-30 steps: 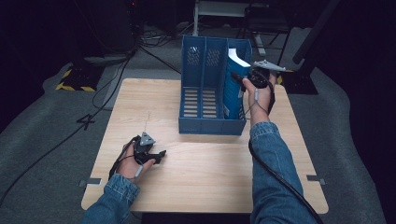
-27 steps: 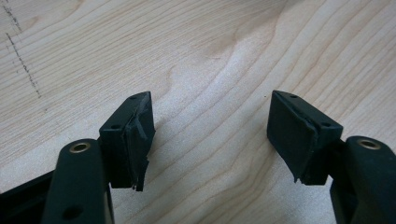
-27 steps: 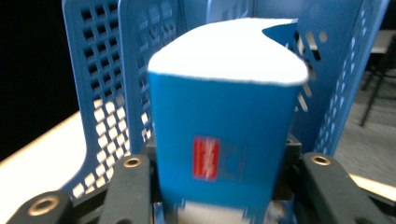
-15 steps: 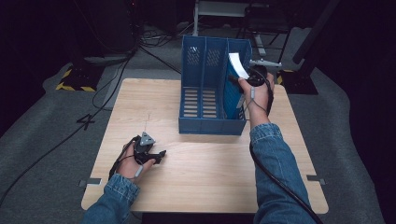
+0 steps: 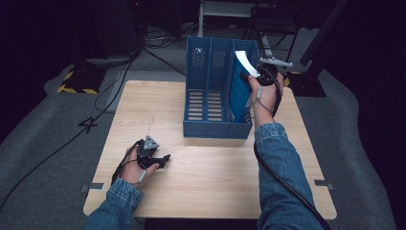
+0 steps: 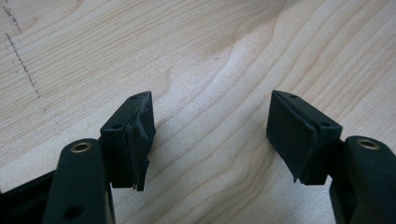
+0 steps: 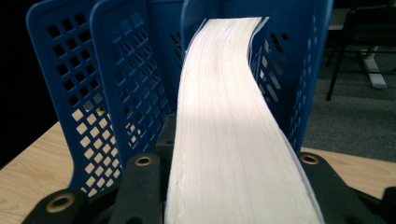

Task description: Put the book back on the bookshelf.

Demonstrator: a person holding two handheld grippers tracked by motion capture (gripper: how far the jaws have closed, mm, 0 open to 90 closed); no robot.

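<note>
Item, nearest edge of desk (image 5: 210, 191): left gripper (image 5: 160, 159) lying low on the wood, jaws spread wide with nothing between, bare grain visible past the pads (image 6: 135, 140). Item, right side, farther back: right gripper (image 5: 253, 75) raised at the top of the blue file rack (image 5: 218, 96), jaws just closed further and now clamped on a book (image 5: 243, 62), page block running out from between them in the right gripper view (image 7: 224, 116). Book: blue-covered, lower part standing in the rightmost compartment of the rack, upper corner with white page edge projecting above the rim. Long axis: roughly upright, tilted, top leaning toward the holding hand, fore-edge facing the gripper. Handling, by judgement: fairly thick paperback, moderate weight, pliant rather than stiff, page block already bowing sideways; smooth cover likely to slip if pinched lightly. Best hold: across the full thickness near the upper corner, covers and pages squeezed together, as now. Rack: three slotted compartments, perforated walls, far half of desk.
</note>
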